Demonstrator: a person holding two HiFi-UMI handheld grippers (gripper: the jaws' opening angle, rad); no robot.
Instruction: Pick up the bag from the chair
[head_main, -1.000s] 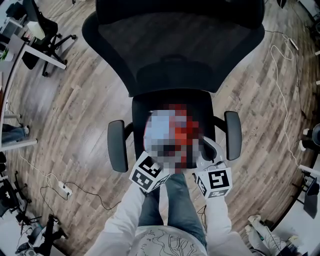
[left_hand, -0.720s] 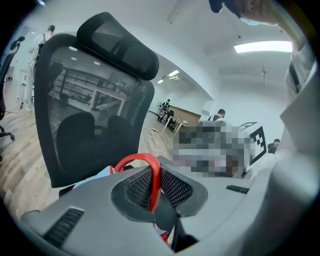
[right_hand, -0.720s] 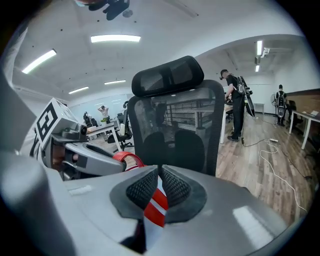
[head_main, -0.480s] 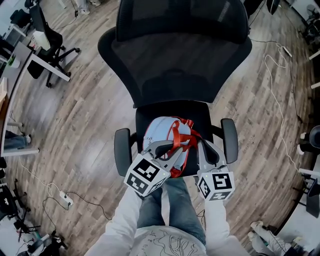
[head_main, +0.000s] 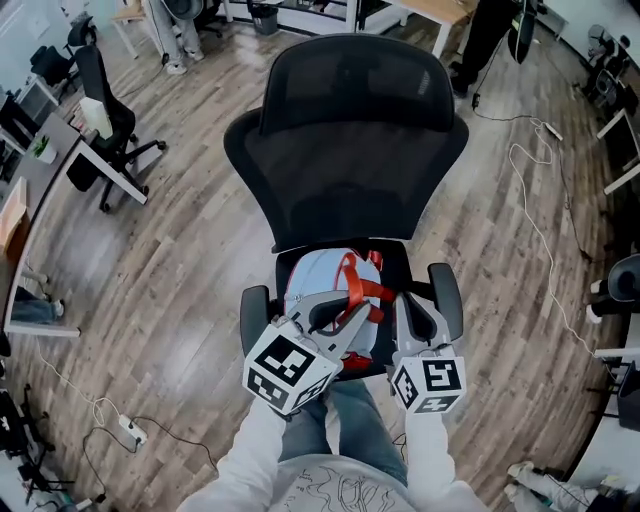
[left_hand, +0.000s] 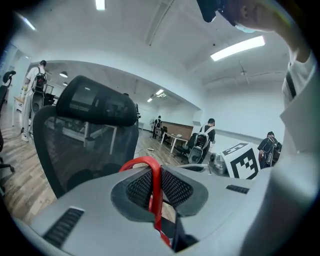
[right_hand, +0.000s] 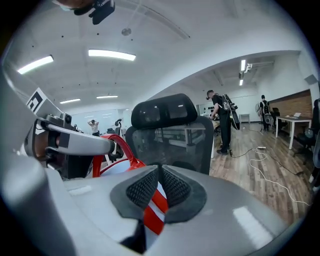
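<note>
A light blue bag (head_main: 318, 285) with red straps hangs over the seat of a black mesh office chair (head_main: 345, 150), between its armrests. My left gripper (head_main: 350, 314) is shut on a red strap loop (left_hand: 145, 162), which runs up between its pads (left_hand: 172, 187). My right gripper (head_main: 399, 302) is shut on a red and white strap (right_hand: 152, 215) at the bag's right side. In the right gripper view the left gripper (right_hand: 75, 142) shows at the left with the blue bag (right_hand: 112, 167) below it. The bag's underside is hidden.
My jeans-clad legs (head_main: 350, 420) stand just before the seat. Another office chair (head_main: 110, 120) and a desk (head_main: 40, 170) are at the left. Cables (head_main: 545, 250) and a power strip (head_main: 130, 430) lie on the wooden floor. People stand in the background (right_hand: 220, 120).
Both grippers have risen with the straps held, and the bag has come up from the seat. The head view now takes in the whole chair from higher up.
</note>
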